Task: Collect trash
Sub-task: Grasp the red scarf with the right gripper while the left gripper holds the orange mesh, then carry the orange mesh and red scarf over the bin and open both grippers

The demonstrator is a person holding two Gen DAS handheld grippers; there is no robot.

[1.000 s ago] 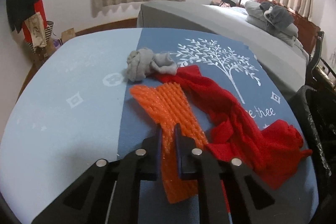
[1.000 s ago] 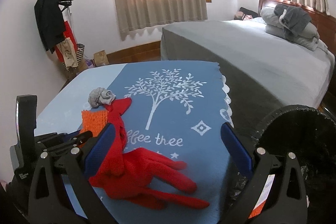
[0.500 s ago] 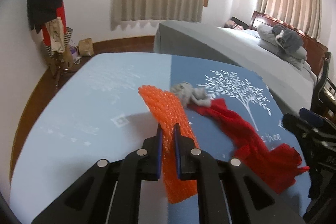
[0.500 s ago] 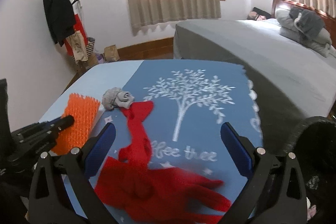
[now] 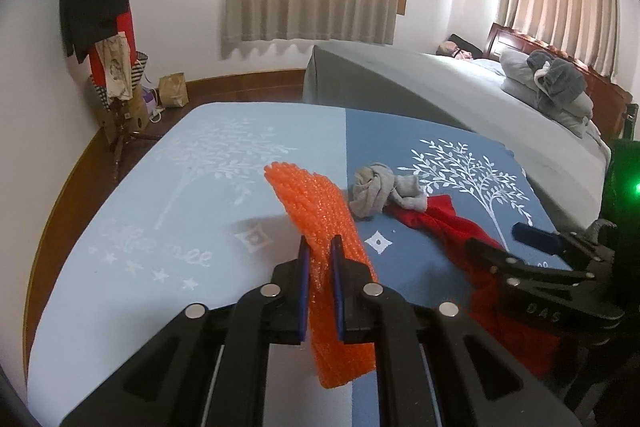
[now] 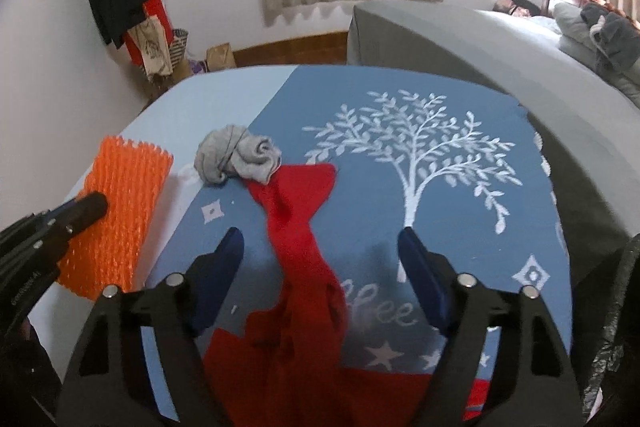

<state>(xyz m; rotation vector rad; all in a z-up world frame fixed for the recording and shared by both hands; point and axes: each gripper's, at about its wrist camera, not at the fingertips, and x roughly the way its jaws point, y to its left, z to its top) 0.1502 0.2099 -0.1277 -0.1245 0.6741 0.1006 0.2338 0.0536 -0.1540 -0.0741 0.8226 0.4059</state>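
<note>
My left gripper (image 5: 320,247) is shut on an orange foam net sleeve (image 5: 316,203) and holds it lifted above the blue tablecloth (image 5: 180,187). The sleeve (image 6: 120,195) and left gripper (image 6: 86,209) also show at the left of the right wrist view. My right gripper (image 6: 320,247) is open and empty, its fingers either side of a red cloth (image 6: 300,227) lying on the tablecloth. A balled grey sock (image 6: 236,155) rests at the red cloth's far end; it also shows in the left wrist view (image 5: 380,187).
A black bin with a bag liner (image 6: 616,327) stands at the table's right edge. A grey bed (image 5: 460,95) lies beyond the table. A coat stand (image 5: 104,11) with clothes is at the far left wall.
My left gripper has lifted the orange sleeve off the table and carried it left, away from the red cloth. My right gripper has moved forward over the red cloth, away from the bin.
</note>
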